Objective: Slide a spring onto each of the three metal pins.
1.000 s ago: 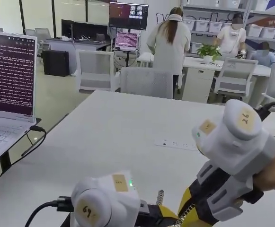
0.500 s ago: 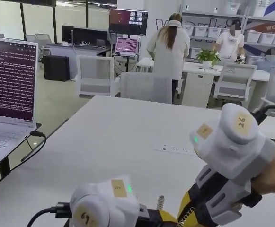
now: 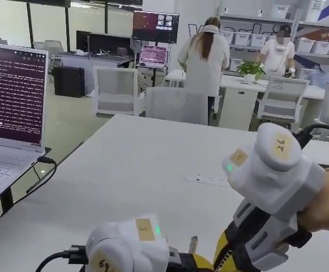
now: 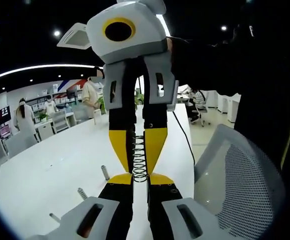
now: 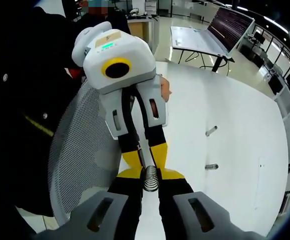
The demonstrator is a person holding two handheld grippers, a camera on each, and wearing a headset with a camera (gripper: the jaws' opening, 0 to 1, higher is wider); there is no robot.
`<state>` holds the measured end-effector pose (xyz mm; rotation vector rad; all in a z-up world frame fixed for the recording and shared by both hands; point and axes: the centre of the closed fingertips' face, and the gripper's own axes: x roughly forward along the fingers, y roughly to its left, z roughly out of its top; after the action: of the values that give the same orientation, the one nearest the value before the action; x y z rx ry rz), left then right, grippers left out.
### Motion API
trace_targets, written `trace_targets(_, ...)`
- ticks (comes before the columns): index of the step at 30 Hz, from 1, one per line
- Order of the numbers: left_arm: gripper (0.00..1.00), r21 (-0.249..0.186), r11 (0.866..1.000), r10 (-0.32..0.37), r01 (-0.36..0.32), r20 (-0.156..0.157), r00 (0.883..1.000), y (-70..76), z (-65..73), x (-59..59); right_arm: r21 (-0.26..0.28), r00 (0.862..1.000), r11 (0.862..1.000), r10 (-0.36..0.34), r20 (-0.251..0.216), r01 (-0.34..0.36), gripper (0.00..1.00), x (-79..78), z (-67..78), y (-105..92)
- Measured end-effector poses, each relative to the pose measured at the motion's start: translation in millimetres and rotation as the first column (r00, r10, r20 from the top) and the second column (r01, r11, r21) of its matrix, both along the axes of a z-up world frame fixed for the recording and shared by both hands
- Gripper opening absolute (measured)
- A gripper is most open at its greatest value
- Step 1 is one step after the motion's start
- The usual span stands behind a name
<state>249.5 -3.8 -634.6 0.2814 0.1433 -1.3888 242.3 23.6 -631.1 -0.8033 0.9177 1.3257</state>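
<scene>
Still being threaded: spring (image 4: 139, 152) onto pin (image 5: 142, 154).
Being kept clamped, tip to tip: right gripper (image 5: 150, 176) on spring, left gripper (image 4: 140, 184) on pin.

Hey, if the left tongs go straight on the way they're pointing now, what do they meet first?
Probably the spring directly at their tips, and just behind it the right tongs, which face the left tongs tip to tip, as far as depth shows.
</scene>
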Motion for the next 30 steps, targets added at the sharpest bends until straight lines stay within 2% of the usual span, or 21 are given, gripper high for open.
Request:
trace_targets(5, 0.03, -0.007, 1.000, 0.004, -0.004, -0.013, 1.000, -0.2, 0.2, 0.6, -0.013, 1.000, 1.000, 0.002, -0.003, -0.002, 0.08, 0.9, 0.4, -0.4)
trace_targets(7, 0.03, -0.007, 1.000, 0.004, -0.004, -0.005, 1.000, 0.2, 0.2, 1.5, -0.019, 1.000, 1.000, 0.004, -0.004, -0.004, 0.08, 1.6, 0.5, 0.2)
trace_targets(16, 0.06, -0.001, 1.000, 0.012, -0.012, -0.018, 1.000, 5.1, -0.4, 3.1, -0.033, 1.000, 0.999, 0.014, 0.001, -0.014, 0.08, 3.8, 0.6, 2.6)
trace_targets(30, 0.23, -0.010, 0.994, 0.108, -0.109, -0.067, 0.992, 37.7, 0.8, 21.9, -0.033, 1.000, 0.999, 0.018, 0.010, -0.017, 0.08, 6.4, 2.0, 4.4)
